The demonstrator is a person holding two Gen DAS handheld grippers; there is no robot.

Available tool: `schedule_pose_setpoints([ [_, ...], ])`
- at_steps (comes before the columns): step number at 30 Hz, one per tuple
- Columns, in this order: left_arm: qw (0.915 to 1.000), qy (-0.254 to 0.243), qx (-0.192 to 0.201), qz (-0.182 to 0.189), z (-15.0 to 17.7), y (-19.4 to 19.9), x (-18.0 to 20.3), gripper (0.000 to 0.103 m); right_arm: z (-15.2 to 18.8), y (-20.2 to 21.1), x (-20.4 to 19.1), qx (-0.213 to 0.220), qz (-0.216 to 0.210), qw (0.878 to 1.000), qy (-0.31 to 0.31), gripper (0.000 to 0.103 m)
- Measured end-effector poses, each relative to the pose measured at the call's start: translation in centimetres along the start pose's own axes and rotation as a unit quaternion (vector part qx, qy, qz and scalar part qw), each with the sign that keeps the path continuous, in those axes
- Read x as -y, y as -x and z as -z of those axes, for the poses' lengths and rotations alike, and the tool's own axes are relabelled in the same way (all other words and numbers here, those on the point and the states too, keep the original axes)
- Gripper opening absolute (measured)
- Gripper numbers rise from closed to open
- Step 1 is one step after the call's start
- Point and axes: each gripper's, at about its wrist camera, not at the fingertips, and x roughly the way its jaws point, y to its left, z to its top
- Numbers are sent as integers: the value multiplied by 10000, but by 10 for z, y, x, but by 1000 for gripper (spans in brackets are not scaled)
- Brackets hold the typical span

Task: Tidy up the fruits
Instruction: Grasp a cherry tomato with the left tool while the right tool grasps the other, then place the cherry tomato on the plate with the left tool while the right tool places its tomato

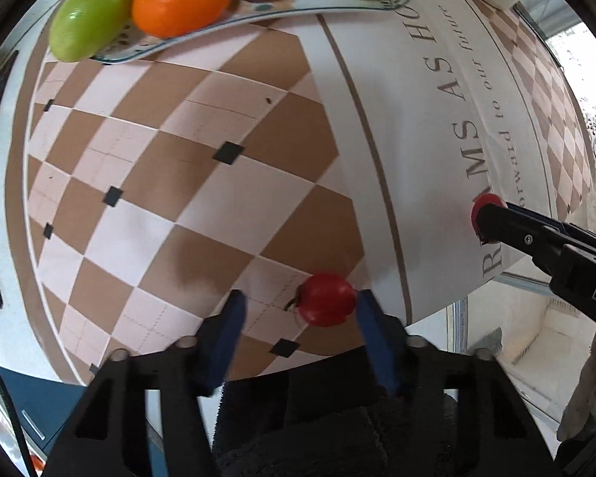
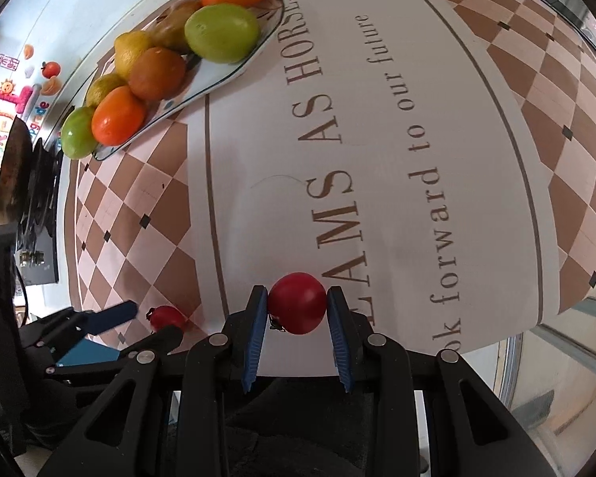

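A small red fruit with a dark stem (image 1: 326, 299) lies on the checked tablecloth between the fingers of my left gripper (image 1: 300, 306), nearer the right finger; the jaws are open around it. It also shows in the right wrist view (image 2: 167, 317). A second, larger red fruit (image 2: 297, 303) sits between the blue pads of my right gripper (image 2: 297, 306), which is shut on it; it shows in the left wrist view (image 1: 485, 206) too. A glass plate (image 2: 218, 79) at the far side holds several green, orange and yellow fruits.
The tablecloth (image 2: 397, 139) has a white band with printed words and brown checks either side. The table's near edge runs just under both grippers (image 1: 437, 314). Dark appliances (image 2: 31, 183) stand at the left.
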Motion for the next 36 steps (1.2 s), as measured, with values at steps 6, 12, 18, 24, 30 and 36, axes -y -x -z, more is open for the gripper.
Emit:
schedule_pose_setpoints([
  [6,9998,-195,74,2,1,1,20,29,4,2,4,-21,-28,10000,-16,33],
  [12,9998,-50,186,44,-15,11,1,29,3,2,3,-49,-136,9999,-87,33],
  [18,9978,315,317,493,-29,32,-15,29,-8,13,6,-23,-596,9976,-351,33],
  [24,9829,1106,547,1370,-68,60,-52,29,-36,28,0,180,-1154,9922,-446,33],
  [30,9537,2016,477,2180,-109,64,-88,29,-79,32,-8,284,-1733,9825,-617,33],
  [36,9367,2514,429,2399,-145,59,-97,29,-114,23,-15,254,-1966,9779,-670,33],
])
